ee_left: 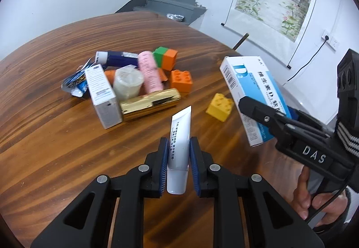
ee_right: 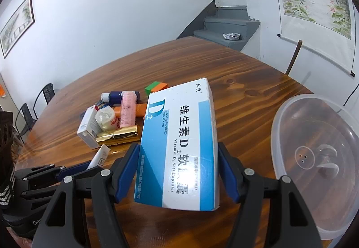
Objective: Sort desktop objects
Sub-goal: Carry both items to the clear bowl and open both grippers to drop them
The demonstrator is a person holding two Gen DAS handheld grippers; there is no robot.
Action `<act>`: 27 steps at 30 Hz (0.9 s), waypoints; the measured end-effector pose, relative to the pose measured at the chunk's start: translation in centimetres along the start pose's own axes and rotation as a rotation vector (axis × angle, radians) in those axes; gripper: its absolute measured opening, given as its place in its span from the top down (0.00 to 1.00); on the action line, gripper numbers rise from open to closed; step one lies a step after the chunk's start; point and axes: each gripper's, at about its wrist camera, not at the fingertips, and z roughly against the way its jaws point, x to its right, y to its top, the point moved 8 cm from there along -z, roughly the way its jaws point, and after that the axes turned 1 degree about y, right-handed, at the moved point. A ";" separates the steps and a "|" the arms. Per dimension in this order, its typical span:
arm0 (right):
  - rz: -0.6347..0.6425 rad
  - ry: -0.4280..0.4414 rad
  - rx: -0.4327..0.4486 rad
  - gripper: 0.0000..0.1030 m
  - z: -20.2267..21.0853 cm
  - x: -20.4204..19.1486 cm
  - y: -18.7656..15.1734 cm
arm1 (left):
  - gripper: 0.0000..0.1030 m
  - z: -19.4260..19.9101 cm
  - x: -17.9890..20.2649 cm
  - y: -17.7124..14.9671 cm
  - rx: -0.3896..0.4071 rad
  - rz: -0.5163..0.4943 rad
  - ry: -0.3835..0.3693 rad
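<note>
Two grippers are up over the round dark-brown wooden table point(ee_left: 67, 158), and both have something. The left gripper point(ee_left: 178, 158) is clamped on one white plastic squeeze tube point(ee_left: 180, 135), blue pads pressing its sides, crimped end pointing away toward the pile. The right gripper point(ee_right: 178, 171) has its jaws closed on one blue-and-white cardboard vitamin D box point(ee_right: 179, 147), held clear above the tabletop; in the left wrist view that same box point(ee_left: 246, 90) hangs to the right of the tube.

Now the count on the table. One heap of clutter in the middle: one shiny gold rectangular box point(ee_left: 150, 104) at the front, one white-and-grey carton point(ee_left: 103, 95) standing against its left end, one roll of white tape in clear wrap point(ee_left: 128, 84), one pink cylinder point(ee_left: 149, 72) and one dark-blue tube with a white cap point(ee_left: 114, 58) behind. Building bricks: one green-and-orange pair point(ee_left: 166, 58) joined together, one orange brick point(ee_left: 180, 80) beside the pile, and one yellow brick point(ee_left: 219, 107) lying apart, nearer the held box. One crumpled blue foil packet point(ee_left: 74, 84) sits at the left edge of the heap.

One clear plastic bowl point(ee_right: 314, 158) rests at the right.
</note>
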 end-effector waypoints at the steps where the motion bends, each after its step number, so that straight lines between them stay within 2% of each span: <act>1: -0.002 0.003 0.006 0.31 0.3 0.0 0.0 | 0.80 -0.1 0.4 0.1 0.006 0.001 -0.006; 7: -0.017 0.030 0.035 0.31 1.6 0.4 0.1 | 0.80 -1.4 1.5 0.9 0.012 0.029 -0.023; 13: -0.069 0.011 0.070 0.31 3.3 2.7 0.5 | 0.80 -4.2 3.1 1.6 -0.006 0.046 -0.052; 18: -0.103 -0.038 0.119 0.31 5.2 5.4 1.3 | 0.80 -6.1 5.6 2.7 -0.003 0.034 -0.085; 20: -0.120 -0.058 0.139 0.31 5.9 6.8 1.7 | 0.80 -8.0 6.8 3.1 -0.001 0.026 -0.100; 27: -0.194 -0.135 0.179 0.31 7.7 12.0 1.7 | 0.80 -10.8 12.4 5.1 0.004 -0.007 -0.145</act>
